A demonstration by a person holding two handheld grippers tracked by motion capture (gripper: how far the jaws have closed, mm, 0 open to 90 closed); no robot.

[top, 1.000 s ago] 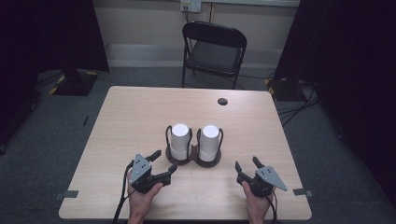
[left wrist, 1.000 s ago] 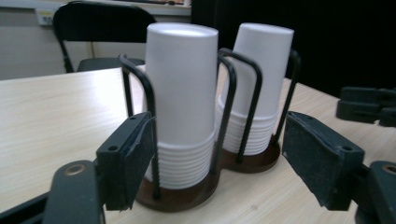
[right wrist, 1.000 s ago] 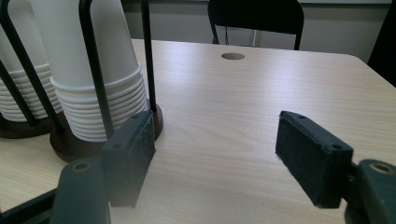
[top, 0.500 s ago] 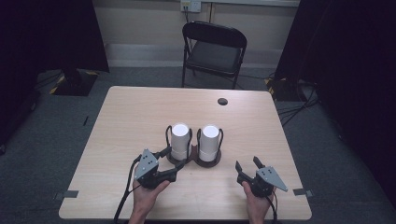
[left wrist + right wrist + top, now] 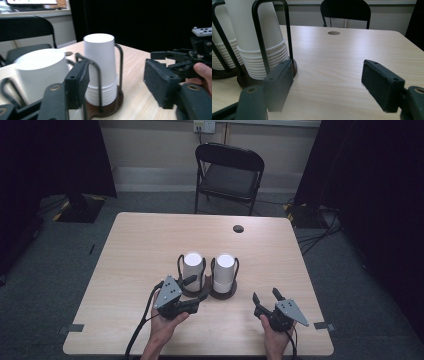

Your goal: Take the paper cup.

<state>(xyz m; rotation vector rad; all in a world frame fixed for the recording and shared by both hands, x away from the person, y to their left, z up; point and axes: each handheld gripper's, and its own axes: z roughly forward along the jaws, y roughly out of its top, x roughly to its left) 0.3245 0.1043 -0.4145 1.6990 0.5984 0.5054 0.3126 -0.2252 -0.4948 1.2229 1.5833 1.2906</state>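
White paper cup stack (image 5: 193, 265) stands upright just ahead of my left gripper (image 5: 196, 287), the nearer one; its jaws stand apart, empty. My right gripper (image 5: 265, 294) gapes wide, likewise empty.

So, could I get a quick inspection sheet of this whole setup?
Surface: wooden table, bare apart from a round cable hole.
Job's things: left cup stack and right cup stack, white, upside down, each in a wire holder.
Clutter: nothing seen.
Grippers: left gripper open beside the holders; right gripper open, apart from them.
Cables: a cable trails from the left gripper.
Surroundings: folding chair, dark curtains, grey floor.
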